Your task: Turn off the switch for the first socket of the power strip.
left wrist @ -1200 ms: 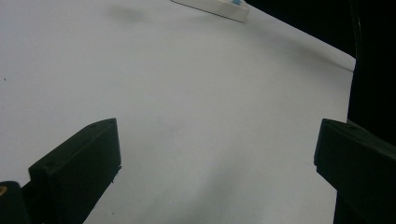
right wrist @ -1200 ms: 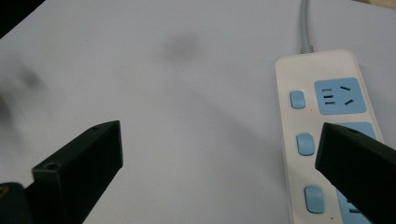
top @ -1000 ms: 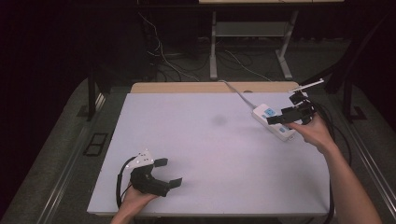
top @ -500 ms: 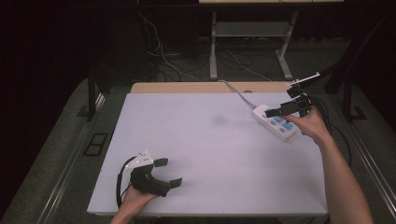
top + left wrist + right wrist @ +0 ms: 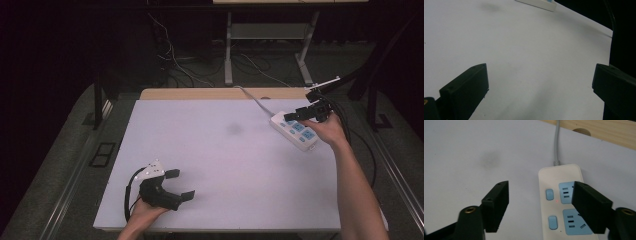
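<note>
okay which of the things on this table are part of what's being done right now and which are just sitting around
In use:
- power strip, white with blue sockets and switches
- right gripper, over the strip, its jaws just been closing, nothing between them yet
- the strip's grey cord

Lying about:
- left gripper, open, resting on the table
- dark smudge

- My left gripper (image 5: 177,186) is black, with a grey three-cornered plate (image 5: 150,171) behind its jaws and a black cable (image 5: 129,196) looping behind.
- My right gripper (image 5: 540,206) has blocky black jaws, each with a small screw hole, and brass-ringed holes behind them.
</note>
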